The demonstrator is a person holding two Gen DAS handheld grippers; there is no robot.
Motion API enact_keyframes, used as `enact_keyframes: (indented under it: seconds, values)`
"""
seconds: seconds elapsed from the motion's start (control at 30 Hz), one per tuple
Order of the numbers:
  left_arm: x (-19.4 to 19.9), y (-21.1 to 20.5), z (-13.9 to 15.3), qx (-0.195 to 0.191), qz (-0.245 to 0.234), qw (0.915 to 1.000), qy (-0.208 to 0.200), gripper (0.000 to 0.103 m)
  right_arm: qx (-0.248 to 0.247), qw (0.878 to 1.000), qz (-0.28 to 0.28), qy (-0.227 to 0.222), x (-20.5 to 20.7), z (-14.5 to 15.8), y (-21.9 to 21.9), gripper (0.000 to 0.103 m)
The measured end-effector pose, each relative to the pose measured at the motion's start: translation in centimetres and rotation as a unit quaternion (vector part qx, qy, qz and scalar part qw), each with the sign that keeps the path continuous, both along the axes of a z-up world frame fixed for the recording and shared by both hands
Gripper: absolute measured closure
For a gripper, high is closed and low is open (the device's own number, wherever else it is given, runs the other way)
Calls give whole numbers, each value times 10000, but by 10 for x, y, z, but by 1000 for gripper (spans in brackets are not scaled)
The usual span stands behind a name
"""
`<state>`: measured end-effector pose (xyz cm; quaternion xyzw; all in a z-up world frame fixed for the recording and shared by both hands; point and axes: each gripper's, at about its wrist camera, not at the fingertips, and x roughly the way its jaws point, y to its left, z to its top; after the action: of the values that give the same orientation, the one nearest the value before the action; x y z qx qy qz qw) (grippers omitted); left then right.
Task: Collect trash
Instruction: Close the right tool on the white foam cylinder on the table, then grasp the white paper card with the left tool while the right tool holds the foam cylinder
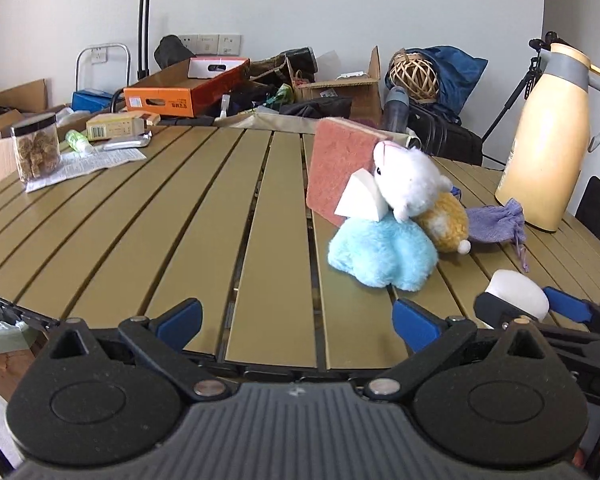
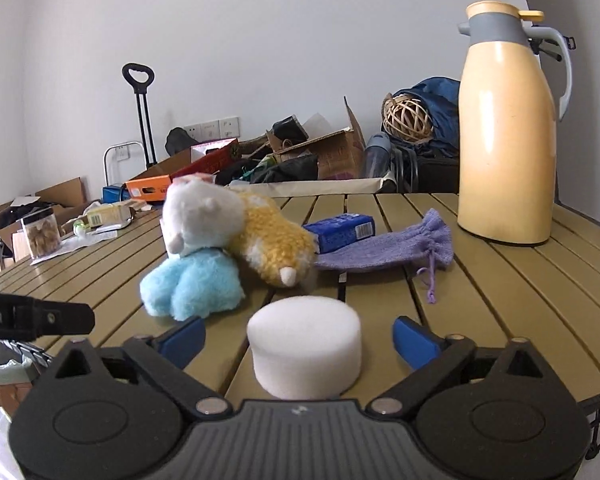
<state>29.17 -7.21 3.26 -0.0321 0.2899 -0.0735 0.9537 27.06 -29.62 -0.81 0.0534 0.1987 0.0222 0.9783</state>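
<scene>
A white foam cylinder [image 2: 304,344] stands on the slatted table [image 2: 480,300] between the blue fingertips of my right gripper [image 2: 299,340]. A gap shows on each side of it, so the jaws are open around it and do not press on it. In the left wrist view the same foam cylinder [image 1: 518,292] sits at the lower right, inside the right gripper [image 1: 528,308]. My left gripper [image 1: 298,320] is open over bare slats near the table's front edge, with nothing between its fingers.
Just beyond lie a pile of plush toys [image 2: 204,248], a pink sponge [image 1: 336,168], a white wedge sponge [image 1: 360,200], a purple pouch [image 2: 396,248] and a blue box [image 2: 342,232]. A yellow jug [image 2: 508,132] stands right. A jar [image 1: 36,152] and paper sit far left.
</scene>
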Motion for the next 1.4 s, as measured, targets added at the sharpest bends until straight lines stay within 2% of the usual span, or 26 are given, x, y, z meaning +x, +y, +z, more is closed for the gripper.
enact_keyframes:
  seconds: [0.1, 0.13, 0.2, 0.23, 0.73, 0.83, 0.9, 0.97, 1.03, 1.17, 1.27, 1.4]
  values:
    - [2, 0, -1, -62, -35, 10000, 5, 0, -49, 10000, -24, 38, 5, -4, 2, 19]
    - [2, 0, 0, -84, -50, 10000, -2, 0, -79, 9999, -47, 60, 6, -5, 2, 25]
    - [3, 0, 1, -122, -78, 9999, -28, 0, -113, 9999, -46, 81, 7, -6, 2, 43]
    - [3, -2, 1, -130, -89, 9999, -41, 0, -114, 9999, -55, 78, 6, -6, 1, 46]
    - [23, -39, 2, 106, -378, 9992, -74, 0, 345, 9984, -421, -157, 3, 8, -32, 47]
    - [31, -46, 6, 292, -332, 9987, -239, 0, 415, 9978, -493, -168, 3, 8, -38, 47]
    - [40, -51, 8, 553, -298, 9976, -296, 0, 467, 9974, -514, -180, 2, 9, -40, 47]
    - [51, -55, 8, 920, -214, 9952, -260, 2, 494, 9972, -530, -209, 1, 10, -43, 47]
    - [59, -55, 7, 1057, -221, 9937, -293, 5, 507, 9969, -549, -248, -1, 11, -45, 47]
    - [72, -50, 11, 913, -396, 9943, -386, 8, 531, 9964, -604, -275, -2, 12, -48, 47]
    - [80, -54, 11, 1016, -451, 9928, -440, 9, 544, 9961, -641, -273, -3, 12, -49, 47]
    - [88, -57, 11, 941, -560, 9930, -453, 24, 543, 9958, -691, -263, -1, 10, -50, 47]
